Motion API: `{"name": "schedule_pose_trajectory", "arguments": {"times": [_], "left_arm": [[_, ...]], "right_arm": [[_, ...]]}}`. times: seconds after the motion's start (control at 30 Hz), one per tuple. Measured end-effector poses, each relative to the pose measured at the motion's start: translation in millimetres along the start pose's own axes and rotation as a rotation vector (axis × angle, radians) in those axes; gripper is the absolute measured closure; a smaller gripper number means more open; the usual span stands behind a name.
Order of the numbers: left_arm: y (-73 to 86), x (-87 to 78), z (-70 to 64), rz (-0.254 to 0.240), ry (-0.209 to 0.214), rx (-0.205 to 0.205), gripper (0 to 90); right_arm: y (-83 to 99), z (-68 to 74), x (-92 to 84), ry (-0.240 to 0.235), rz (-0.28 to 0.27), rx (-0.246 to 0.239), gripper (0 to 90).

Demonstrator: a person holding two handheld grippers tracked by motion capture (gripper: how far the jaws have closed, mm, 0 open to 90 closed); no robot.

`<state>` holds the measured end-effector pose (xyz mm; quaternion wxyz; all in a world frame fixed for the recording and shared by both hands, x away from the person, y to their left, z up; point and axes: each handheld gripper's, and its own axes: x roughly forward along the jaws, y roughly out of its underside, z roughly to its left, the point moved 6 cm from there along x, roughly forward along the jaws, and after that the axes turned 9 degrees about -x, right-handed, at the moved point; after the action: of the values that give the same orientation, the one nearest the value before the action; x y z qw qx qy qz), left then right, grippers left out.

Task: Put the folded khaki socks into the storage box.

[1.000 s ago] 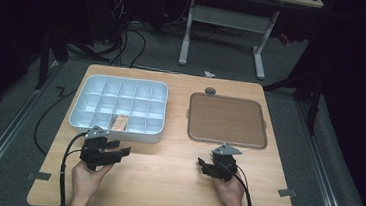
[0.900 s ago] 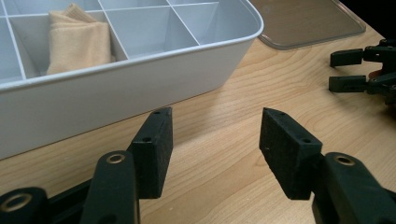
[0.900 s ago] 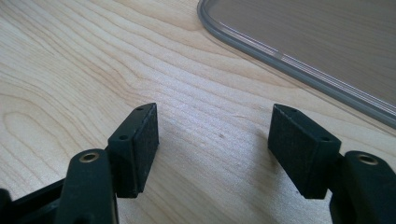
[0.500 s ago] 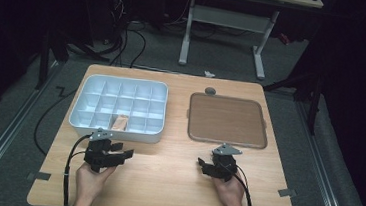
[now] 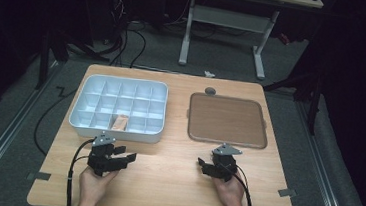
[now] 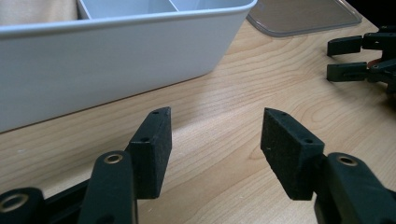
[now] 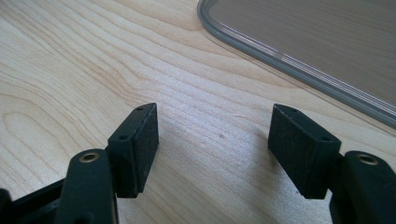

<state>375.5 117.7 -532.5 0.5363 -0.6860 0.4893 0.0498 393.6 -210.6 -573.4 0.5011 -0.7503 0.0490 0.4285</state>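
A: Where's the white divided tray (image 5: 119, 108) sitting?

B: On the left half of the tabletop (image 5: 164, 181), long axis running left to right, parallel to the near edge. One near-row compartment holds a tan piece (image 5: 119, 122), standing roughly upright in its cell, its long side pointing away from the person.

A: And the lid?

B: The clear lid (image 5: 227, 120) lies flat on the right half, well apart from the tray, its long sides also left to right.

A: The tongs?

B: The left tongs (image 5: 125, 158) rest just in front of the tray's near wall, pointing right and a little away from the person. Their jaws stand wide apart with nothing between them. The right tongs (image 5: 202, 165) sit in front of the lid's near edge, pointing left, jaws likewise spread and holding nothing.

A: What do the close views add?

B: The left gripper view shows the tray's near wall (image 6: 112, 60) rising right ahead, the lid's corner (image 6: 303, 16), and the right tongs (image 6: 343, 58) farther off. The right gripper view shows the lid's raised rim (image 7: 289, 65) and bare wood grain between the pads (image 7: 144, 140).
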Motion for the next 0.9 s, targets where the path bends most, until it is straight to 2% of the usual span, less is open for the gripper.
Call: {"name": "schedule_pose_trajectory", "arguments": {"times": [0.13,0.37,0.5,0.9], "left_arm": [[4.9,7.3,-0.7,0.014,-0.003,0.002,43.9],[8.5,23.5,-1.4,0.006,0.004,-0.009,43.8],[8.8,32.4,-2.5,0.011,-0.001,-0.001,43.6],[9.8,44.6,-2.4,-0.003,-0.056,0.029,43.4]], "right_arm": [[0.0,0.0,0.0,0.0,0.0,0.0,33.5],[-0.2,0.1,0.1,0.0,0.0,0.001,33.6],[-0.3,0.4,0.3,-0.001,-0.001,0.001,33.6],[-0.3,0.3,0.3,-0.001,-0.001,0.0,33.5]]}}
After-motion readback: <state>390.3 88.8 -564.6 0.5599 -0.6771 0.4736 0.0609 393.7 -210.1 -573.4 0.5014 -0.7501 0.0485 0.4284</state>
